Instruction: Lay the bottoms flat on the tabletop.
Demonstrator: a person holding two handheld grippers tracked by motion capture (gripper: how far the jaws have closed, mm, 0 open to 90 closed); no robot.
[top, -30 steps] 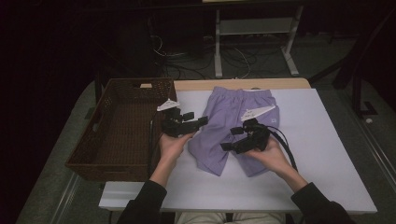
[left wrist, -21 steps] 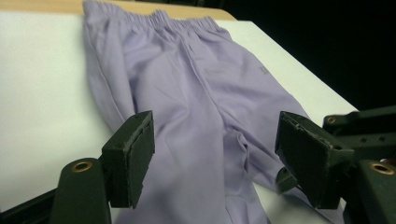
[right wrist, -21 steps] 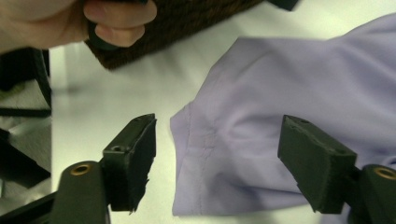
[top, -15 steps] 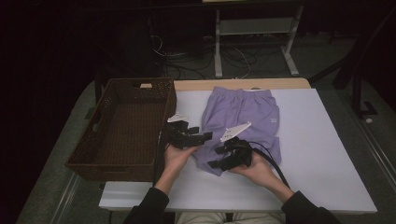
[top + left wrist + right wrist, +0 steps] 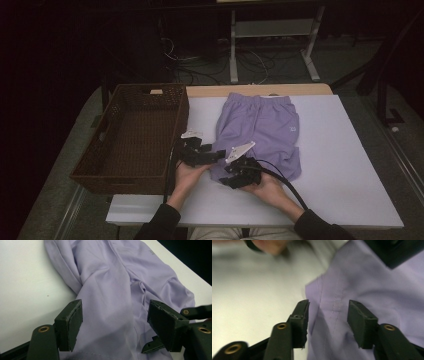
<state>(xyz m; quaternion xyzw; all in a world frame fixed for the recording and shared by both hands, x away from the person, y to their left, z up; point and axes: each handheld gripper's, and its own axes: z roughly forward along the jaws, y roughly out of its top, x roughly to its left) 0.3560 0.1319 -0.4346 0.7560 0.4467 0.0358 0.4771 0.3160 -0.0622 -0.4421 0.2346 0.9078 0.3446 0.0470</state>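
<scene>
Table (image 5: 350, 165), white top, largest thing in the high view; bare surface to the right of the garment and along the near edge, a strip of bare top between garment and basket. Wicker basket (image 5: 131, 137), brown, rectangular, sits at the table's left side, its right wall just beside the left gripper.

Shorts (image 5: 262, 132), lilac, lie flat mid-table. Long axis runs from far to near: waistband at the far edge of the table, leg hems toward the person. Cloth is creased and bunched along the left leg; in the left gripper view a fold runs down from the top toward the jaws.

Left gripper (image 5: 200, 154) sits over the near-left hem of the shorts (image 5: 112, 290). Jaws stand moderately wide, cloth lying between and under them, pads not pressing on it. Right gripper (image 5: 239, 172) is just beside it, over the hem corner of the same leg. Its jaws have just been closing; in the right gripper view they straddle a stitched seam of the shorts (image 5: 367, 285), with a clear gap on each side, so no grip yet. White table (image 5: 257, 297) shows left of that hem edge.

Both grippers close together, nearly touching, near the front edge.
</scene>
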